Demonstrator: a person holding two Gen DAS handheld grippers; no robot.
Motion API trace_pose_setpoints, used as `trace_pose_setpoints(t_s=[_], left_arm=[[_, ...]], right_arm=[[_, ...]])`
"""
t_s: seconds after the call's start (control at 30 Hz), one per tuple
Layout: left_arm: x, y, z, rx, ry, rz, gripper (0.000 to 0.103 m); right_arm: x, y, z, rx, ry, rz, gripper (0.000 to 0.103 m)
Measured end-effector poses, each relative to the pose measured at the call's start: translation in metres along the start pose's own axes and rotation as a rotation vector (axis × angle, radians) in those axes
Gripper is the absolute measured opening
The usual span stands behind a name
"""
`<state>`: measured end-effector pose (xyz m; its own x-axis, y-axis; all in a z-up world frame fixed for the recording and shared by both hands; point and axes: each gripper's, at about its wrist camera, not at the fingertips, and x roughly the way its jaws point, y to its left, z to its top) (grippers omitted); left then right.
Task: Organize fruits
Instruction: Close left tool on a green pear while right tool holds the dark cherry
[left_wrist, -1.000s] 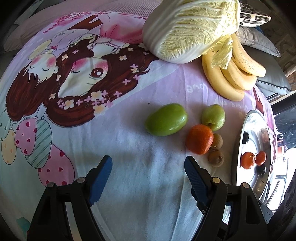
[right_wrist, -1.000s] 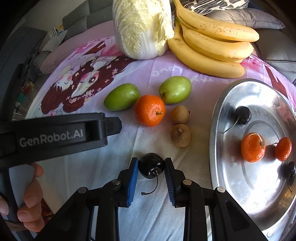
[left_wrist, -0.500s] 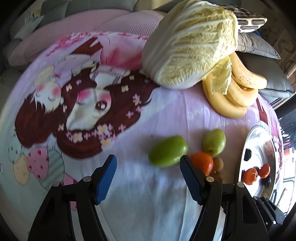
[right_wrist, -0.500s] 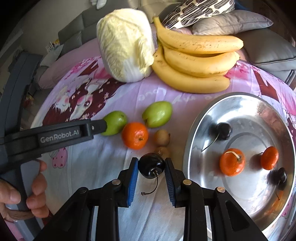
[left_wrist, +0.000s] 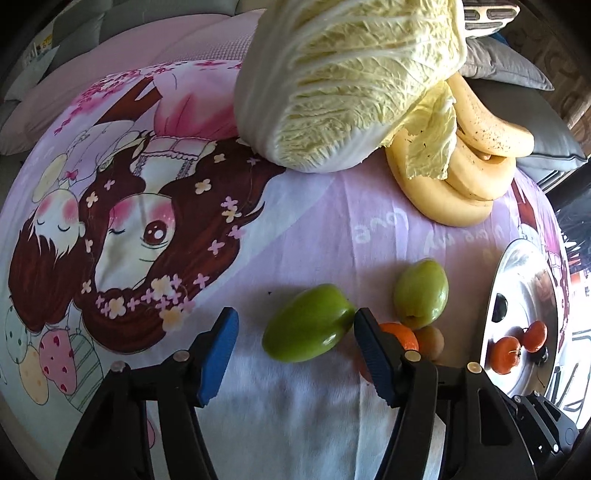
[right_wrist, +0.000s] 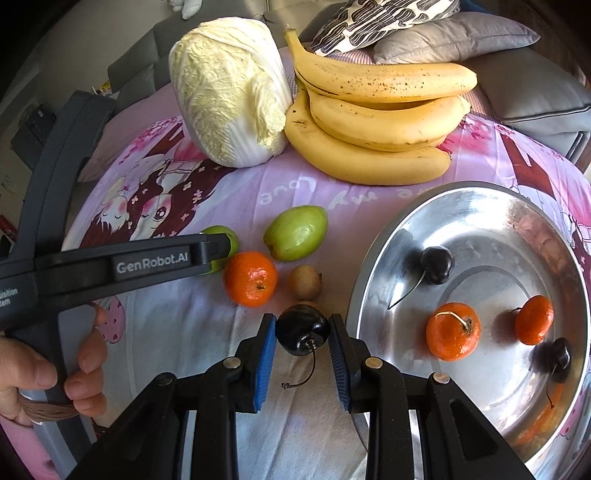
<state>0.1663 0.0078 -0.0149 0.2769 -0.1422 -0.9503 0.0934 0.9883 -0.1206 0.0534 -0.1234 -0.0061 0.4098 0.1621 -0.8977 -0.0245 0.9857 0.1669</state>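
right gripper (right_wrist: 302, 352): jaws clenched on a dark cherry (right_wrist: 302, 329), held just left of the steel tray's (right_wrist: 373, 266) rim | left gripper (left_wrist: 293, 356): jaws released, wide apart around the nearer green fruit (left_wrist: 308, 327) on the cartoon-print sheet (left_wrist: 317, 229) | tray: two cherries, two small oranges

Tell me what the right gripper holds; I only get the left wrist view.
Observer: The right gripper is shut on a dark cherry, with the stem hanging toward the camera.
Operator: Is the orange, half hidden for me, whole?
Observer: Yes, the orange looks whole. It lies on the cloth, apart from the brown fruit beside it.
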Motion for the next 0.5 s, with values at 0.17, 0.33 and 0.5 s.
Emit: trace_pose_setpoints(t_s=[0.17,0.33,0.5], left_arm=[[0.011,-0.009,0.007,0.017,0.013,0.006,0.066],[0.019,-0.017,0.014,0.017,0.023,0.019,0.066],[0.028,-0.024,0.018,0.019,0.034,0.03,0.063]], right_arm=[[0.001,0.0,0.001,0.001,0.003,0.003,0.03],[0.003,0.001,0.003,-0.002,0.005,0.0,0.03],[0.006,0.001,0.004,-0.006,0.009,0.002,0.03]])
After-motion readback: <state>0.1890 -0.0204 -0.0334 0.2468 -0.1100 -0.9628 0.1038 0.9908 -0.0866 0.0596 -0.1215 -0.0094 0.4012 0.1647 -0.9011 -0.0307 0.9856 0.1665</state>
